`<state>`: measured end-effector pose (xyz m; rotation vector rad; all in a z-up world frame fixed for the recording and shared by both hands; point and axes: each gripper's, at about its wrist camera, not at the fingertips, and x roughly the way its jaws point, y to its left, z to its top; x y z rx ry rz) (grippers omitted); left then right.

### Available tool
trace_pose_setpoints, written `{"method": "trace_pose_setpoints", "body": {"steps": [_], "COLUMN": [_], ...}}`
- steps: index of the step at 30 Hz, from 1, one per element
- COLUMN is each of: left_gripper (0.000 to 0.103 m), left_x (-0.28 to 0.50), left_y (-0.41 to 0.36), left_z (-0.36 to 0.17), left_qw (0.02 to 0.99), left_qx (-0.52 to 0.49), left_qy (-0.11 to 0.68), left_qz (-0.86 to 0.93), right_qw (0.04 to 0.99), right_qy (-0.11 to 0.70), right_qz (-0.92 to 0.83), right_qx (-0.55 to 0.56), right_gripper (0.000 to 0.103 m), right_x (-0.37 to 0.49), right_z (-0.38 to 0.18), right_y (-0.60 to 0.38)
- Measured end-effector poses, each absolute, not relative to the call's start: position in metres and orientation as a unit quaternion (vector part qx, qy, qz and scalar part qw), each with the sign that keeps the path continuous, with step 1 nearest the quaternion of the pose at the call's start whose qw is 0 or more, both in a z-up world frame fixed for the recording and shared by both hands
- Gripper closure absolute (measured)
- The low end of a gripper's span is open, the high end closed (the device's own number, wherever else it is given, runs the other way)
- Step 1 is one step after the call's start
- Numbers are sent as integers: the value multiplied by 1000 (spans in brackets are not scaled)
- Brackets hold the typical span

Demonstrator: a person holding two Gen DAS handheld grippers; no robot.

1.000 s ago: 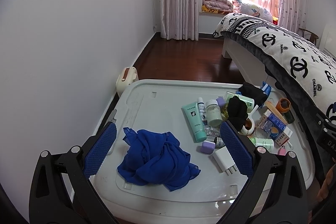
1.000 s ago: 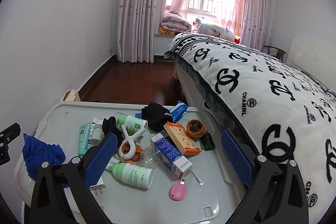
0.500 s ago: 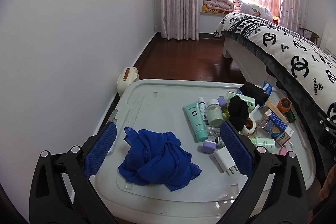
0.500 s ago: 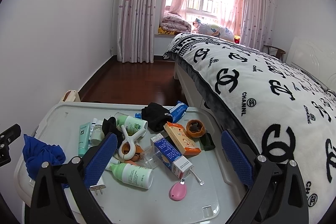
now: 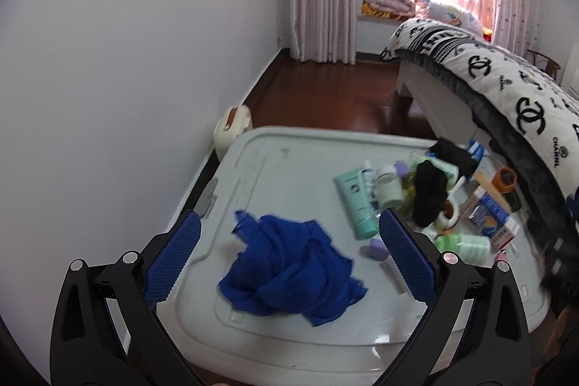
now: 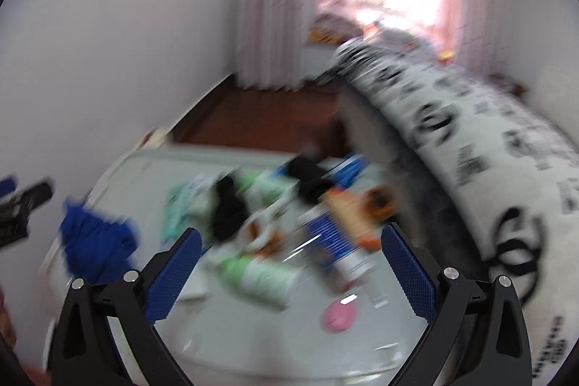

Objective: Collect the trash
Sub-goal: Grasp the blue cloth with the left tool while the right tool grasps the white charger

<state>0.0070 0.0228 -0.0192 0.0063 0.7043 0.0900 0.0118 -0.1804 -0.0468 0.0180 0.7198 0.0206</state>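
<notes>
Clutter sits on a pale plastic bin lid (image 5: 289, 161) between a white wall and a bed (image 5: 506, 89) with a black-and-white cover. We see the left gripper (image 5: 289, 255) with its blue pads spread wide, holding nothing, hovering over a crumpled blue cloth (image 5: 289, 270) on the lid's near left part. Right of the cloth lies the pile: a teal tube (image 5: 354, 198), a black sock (image 5: 429, 190), a green bottle (image 5: 463, 243) on its side, a blue-and-white box (image 5: 488, 216) and a small lilac item (image 5: 376, 246) just beside the gripper's right pad. The right gripper (image 6: 289, 263) is also spread apart and empty (that view is badly motion-blurred), above the same pile; we make out a pink oval thing (image 6: 338, 315) near the lid's front edge and an orange box (image 6: 354, 216). Finer detail there we cannot tell.
</notes>
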Motion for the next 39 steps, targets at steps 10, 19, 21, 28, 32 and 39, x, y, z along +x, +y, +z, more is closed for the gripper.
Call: {"method": "trace_pose_setpoints", "body": {"steps": [10, 19, 21, 28, 32, 39], "left_gripper": [7, 7, 7, 7, 7, 17], "left_x": [10, 18, 25, 49, 67, 79], "left_y": [87, 102, 98, 69, 54, 35], "left_z": [-50, -58, -65, -95, -116, -159], "left_qw": [911, 898, 894, 880, 867, 838], "left_qx": [-43, -60, -62, -26, -18, -46], "left_qy": [400, 425, 435, 468, 494, 544], "left_qz": [88, 99, 88, 69, 68, 26], "right_qw": [877, 851, 851, 852, 863, 874], "right_qy": [467, 512, 513, 505, 483, 460], "right_qz": [111, 111, 115, 132, 140, 137], "right_qx": [15, -12, -15, 29, 46, 76], "right_gripper": [11, 62, 63, 63, 63, 63], "right_x": [62, 98, 94, 65, 43, 12], "right_z": [-128, -166, -165, -135, -105, -81], "right_y": [-107, -92, -92, -114, -129, -153]}}
